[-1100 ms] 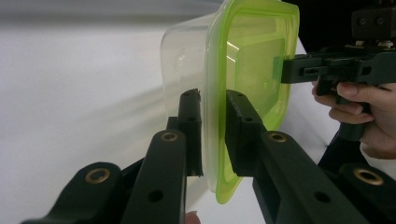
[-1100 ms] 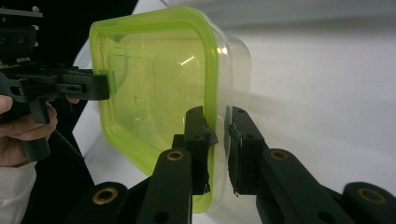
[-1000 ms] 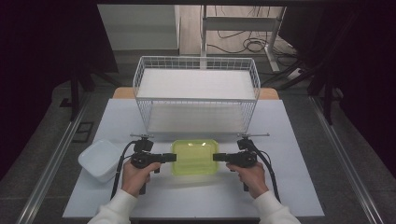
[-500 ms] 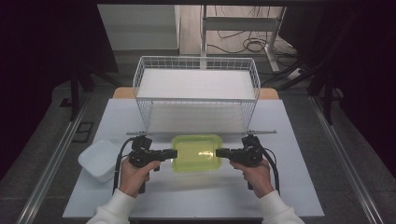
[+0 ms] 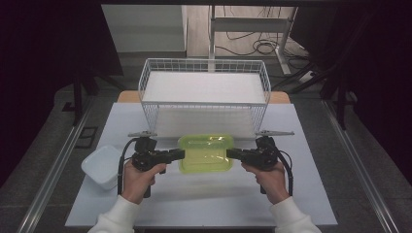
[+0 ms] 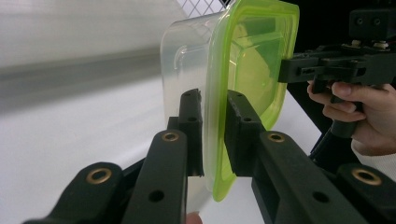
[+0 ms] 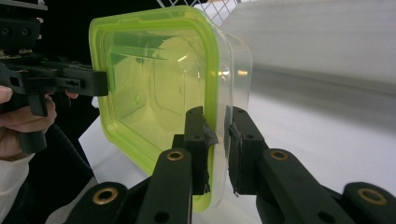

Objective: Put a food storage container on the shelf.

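A clear food box with a lime-green lid [image 5: 205, 153] hangs between two hand-held tools above the white counter [image 5: 204, 199], just in front of the white wire basket [image 5: 204, 92]. The left claw [image 5: 179, 154] meets the box at its left edge; the right claw [image 5: 232, 154] meets it at the right edge. Both tools point inward, toward each other, roughly level.

In the left gripper view the left claw [image 6: 214, 135] is clamped on the lid's rim, one black jaw on the clear wall side and the other on the green lid [image 6: 254, 60] side. The right tool grips the opposite edge in the background, with the person's hand [image 6: 364, 112] on its handle.

In the right gripper view the right claw [image 7: 215, 140] pinches the rim in the same way, the green lid [image 7: 154, 88] facing left and the clear body [image 7: 233, 65] facing right.

In the high view, a second container, white and lidless [image 5: 103, 166], rests on the counter at the left, just beside the left hand [image 5: 138, 178]. The right hand [image 5: 268, 179] holds its tool from below. The basket stands at the far half of the counter, with a white panel lying inside it.
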A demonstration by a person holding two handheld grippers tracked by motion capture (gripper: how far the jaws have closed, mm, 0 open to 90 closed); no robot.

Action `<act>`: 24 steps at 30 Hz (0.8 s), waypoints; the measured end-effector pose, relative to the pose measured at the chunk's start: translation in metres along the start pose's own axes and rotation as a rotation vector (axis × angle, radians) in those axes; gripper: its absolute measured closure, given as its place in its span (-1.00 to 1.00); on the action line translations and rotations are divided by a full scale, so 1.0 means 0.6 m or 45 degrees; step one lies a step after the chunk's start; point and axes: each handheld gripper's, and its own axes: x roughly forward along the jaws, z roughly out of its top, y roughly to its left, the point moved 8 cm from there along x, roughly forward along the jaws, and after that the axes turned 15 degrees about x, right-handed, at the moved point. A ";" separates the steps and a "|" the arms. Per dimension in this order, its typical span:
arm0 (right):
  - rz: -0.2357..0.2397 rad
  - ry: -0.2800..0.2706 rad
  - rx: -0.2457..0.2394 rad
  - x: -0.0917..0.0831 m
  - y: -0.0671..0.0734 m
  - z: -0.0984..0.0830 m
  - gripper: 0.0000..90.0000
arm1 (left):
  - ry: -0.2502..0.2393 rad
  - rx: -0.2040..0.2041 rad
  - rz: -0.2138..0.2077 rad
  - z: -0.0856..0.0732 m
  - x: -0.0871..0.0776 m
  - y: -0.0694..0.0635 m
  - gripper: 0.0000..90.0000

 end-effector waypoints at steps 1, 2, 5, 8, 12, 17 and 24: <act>0.000 0.000 0.000 0.000 0.000 0.000 0.74 | -0.004 0.004 -0.004 0.003 -0.002 -0.001 0.75; 0.003 -0.004 -0.004 -0.001 0.002 0.003 0.74 | -0.012 0.009 -0.005 0.007 -0.004 -0.002 0.75; 0.021 -0.024 -0.019 -0.007 0.013 0.016 0.74 | -0.029 0.022 -0.007 0.019 -0.011 -0.003 0.75; 0.019 -0.034 -0.028 -0.011 0.018 0.024 0.74 | -0.041 0.034 -0.006 0.034 -0.014 -0.004 0.75; 0.020 -0.066 -0.057 -0.029 0.035 0.053 0.74 | -0.080 0.068 -0.003 0.072 -0.021 -0.009 0.75; 0.017 -0.100 -0.087 -0.045 0.051 0.082 0.74 | -0.097 0.097 -0.005 0.105 -0.025 -0.011 0.75; 0.007 -0.126 -0.104 -0.056 0.061 0.117 0.73 | -0.101 0.109 -0.005 0.142 -0.022 -0.003 0.76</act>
